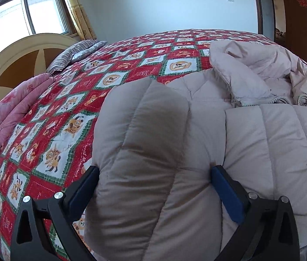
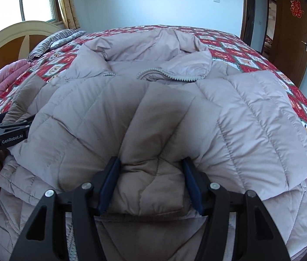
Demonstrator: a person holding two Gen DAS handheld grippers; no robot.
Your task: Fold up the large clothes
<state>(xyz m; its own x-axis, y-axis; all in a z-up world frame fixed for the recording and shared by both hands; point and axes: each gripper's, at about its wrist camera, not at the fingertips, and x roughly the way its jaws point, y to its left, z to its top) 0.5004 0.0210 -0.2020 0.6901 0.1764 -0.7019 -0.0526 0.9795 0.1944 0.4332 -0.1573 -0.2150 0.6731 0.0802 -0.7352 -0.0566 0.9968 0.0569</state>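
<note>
Left tongs (image 1: 154, 177) and right tongs (image 2: 151, 169) each clench a bunched fold of the beige padded coat (image 2: 114, 108), which lies on the bed's red patchwork quilt (image 1: 70, 100). Beyond: cream headboard (image 1: 20, 52), window (image 1: 27, 15), wooden door (image 2: 294, 21).

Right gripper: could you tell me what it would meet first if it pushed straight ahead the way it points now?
The right gripper already has a bunched fold of the puffer coat between its fingers, so more coat padding comes first. Beyond that lies its zippered collar, though depth is hard to judge.
</note>
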